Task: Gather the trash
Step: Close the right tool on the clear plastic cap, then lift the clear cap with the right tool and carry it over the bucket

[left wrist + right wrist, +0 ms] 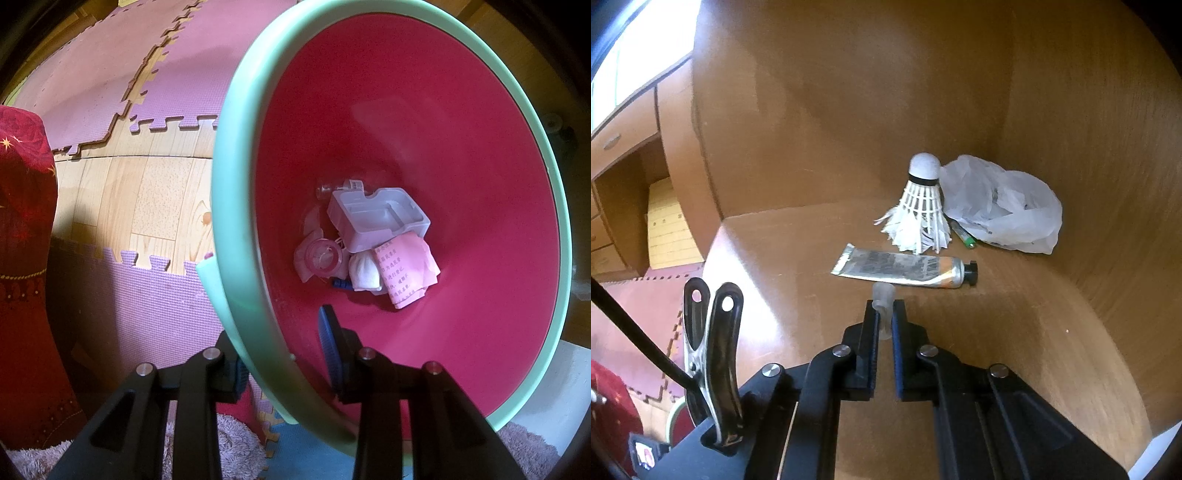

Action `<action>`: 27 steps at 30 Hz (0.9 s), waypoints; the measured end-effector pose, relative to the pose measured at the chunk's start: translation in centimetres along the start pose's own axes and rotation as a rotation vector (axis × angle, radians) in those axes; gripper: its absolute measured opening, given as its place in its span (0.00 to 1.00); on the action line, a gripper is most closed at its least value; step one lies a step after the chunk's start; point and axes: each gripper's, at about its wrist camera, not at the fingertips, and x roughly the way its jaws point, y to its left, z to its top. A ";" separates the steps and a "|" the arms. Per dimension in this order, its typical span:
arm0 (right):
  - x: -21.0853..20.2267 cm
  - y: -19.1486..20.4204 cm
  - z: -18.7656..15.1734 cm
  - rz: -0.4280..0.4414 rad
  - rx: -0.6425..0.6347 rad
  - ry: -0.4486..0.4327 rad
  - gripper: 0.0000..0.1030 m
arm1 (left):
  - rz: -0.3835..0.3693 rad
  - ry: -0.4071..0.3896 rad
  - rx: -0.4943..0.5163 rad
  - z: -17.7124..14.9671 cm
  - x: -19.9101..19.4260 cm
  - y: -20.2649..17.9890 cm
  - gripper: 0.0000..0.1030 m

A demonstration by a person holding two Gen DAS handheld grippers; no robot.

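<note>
My left gripper is shut on the mint-green rim of a red bin, with one finger outside the wall and one inside. At the bin's bottom lie a white plastic tray, a pink printed paper, a white wad and a clear pink lid. My right gripper is shut on a small translucent plastic piece just above a wooden shelf. Beyond it lie a squeezed silver tube, a white shuttlecock, a crumpled plastic bag and a green-tipped battery.
Wooden walls close the shelf at the back and right. A metal clip and a black cable sit on the right gripper's left side. Under the bin are purple foam mats, wooden flooring, a red embroidered cloth and a fuzzy rug.
</note>
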 end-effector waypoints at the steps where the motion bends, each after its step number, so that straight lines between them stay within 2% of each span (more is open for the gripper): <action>1: -0.4 0.1 -0.1 0.006 -0.002 -0.006 0.07 | 0.000 0.000 0.000 0.0 0.0 0.0 0.34; 11: -3.6 1.5 -1.4 0.100 -0.006 -0.032 0.07 | 0.000 0.000 0.000 0.0 0.0 0.0 0.34; 27: -5.8 5.5 -6.1 0.256 -0.016 0.035 0.07 | 0.000 0.000 -0.001 0.0 0.0 0.0 0.34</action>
